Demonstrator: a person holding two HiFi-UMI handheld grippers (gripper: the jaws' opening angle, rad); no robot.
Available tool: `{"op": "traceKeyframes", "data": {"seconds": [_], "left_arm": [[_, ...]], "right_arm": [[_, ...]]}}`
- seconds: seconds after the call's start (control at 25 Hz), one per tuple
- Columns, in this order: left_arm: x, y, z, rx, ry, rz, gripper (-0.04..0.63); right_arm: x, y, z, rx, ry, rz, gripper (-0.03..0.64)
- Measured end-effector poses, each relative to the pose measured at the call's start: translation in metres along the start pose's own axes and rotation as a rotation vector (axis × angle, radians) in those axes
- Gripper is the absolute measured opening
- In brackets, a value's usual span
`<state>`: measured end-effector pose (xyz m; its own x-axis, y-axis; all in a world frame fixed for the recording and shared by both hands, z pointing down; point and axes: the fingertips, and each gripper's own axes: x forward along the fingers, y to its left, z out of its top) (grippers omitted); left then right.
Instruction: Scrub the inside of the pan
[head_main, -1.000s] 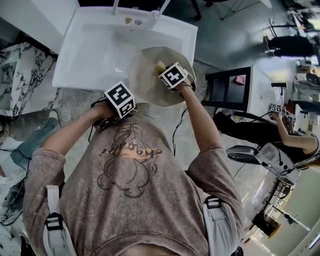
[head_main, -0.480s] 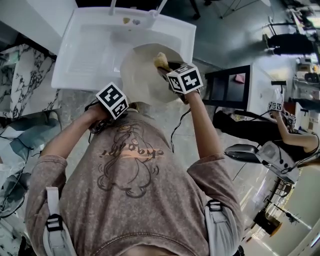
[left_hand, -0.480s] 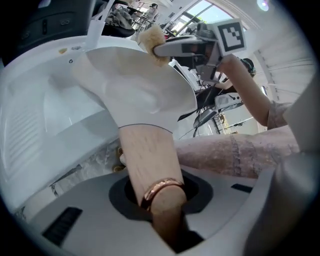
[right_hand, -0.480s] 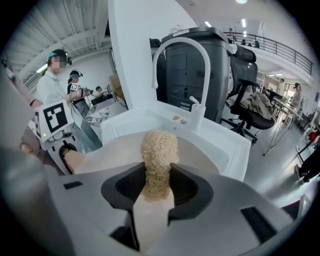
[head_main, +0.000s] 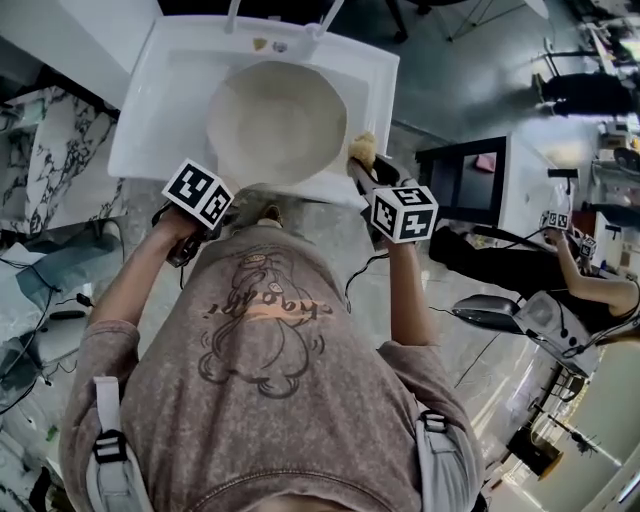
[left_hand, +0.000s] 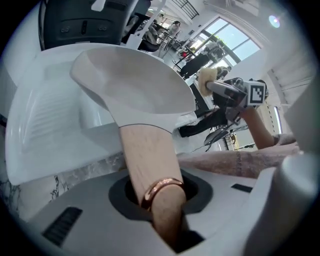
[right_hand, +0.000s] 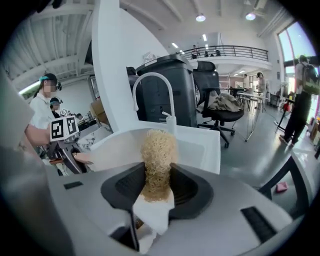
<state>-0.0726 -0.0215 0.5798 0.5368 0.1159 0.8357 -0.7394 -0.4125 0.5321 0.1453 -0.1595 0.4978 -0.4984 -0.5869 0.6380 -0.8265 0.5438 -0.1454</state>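
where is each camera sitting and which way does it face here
Head view: on the head, steeply down at pan and sink; torso, both arms show.
Left gripper view: on the left gripper, facing along the pan's handle; right arm shows.
Right gripper view: on the right gripper, facing scrubber and faucet; left hand shows.
All share the sink.

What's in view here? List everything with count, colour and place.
pan: one, cream with a wooden handle, held over the sink
sink: one, white, top of the head view
faucet: one, white, at the sink's far edge
scrubber: one, straw yellow, right of the pan
countertop: one, grey marbled, along the sink's near side
office chair: one, black, on the floor beyond the sink
bystander: one in the head view, dark trousers, far right
left gripper: one, grey, shut on the pan's handle
right gripper: one, grey, shut on the scrubber
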Motion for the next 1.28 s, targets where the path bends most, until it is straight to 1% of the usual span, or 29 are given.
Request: {"op": "traceKeyframes", "data": {"seconds": [0.24, 0.36, 0.48, 0.64, 0.84, 1.04, 1.28], "left_arm": [[-0.013, 0.015, 0.006, -0.080, -0.109, 0.034, 0.098], [-0.015, 0.022, 0.010, -0.110, -0.159, 0.072, 0.098], [-0.021, 0.023, 0.012, -0.138, -0.208, 0.087, 0.098], [-0.031, 0.019, 0.013, -0.168, -0.265, 0.101, 0.098], [-0.040, 0.023, 0.011, -0.179, -0.291, 0.109, 0.098], [-0.044, 0.027, 0.013, -0.187, -0.304, 0.137, 0.101], [-0.042, 0.021, 0.016, -0.200, -0.316, 0.111, 0.101]], "right_arm": [[-0.003, 0.024, -0.021, 0.113, -0.090, -0.028, 0.158], [0.005, 0.035, -0.036, 0.142, -0.088, -0.022, 0.158], [0.012, 0.047, -0.051, 0.128, -0.059, -0.001, 0.158], [0.013, 0.053, -0.055, 0.093, -0.047, 0.014, 0.158], [0.018, 0.058, -0.048, 0.100, -0.058, 0.032, 0.159], [0.019, 0.060, -0.044, 0.096, -0.064, 0.042, 0.160], [0.020, 0.062, -0.043, 0.114, -0.068, 0.064, 0.156]]}}
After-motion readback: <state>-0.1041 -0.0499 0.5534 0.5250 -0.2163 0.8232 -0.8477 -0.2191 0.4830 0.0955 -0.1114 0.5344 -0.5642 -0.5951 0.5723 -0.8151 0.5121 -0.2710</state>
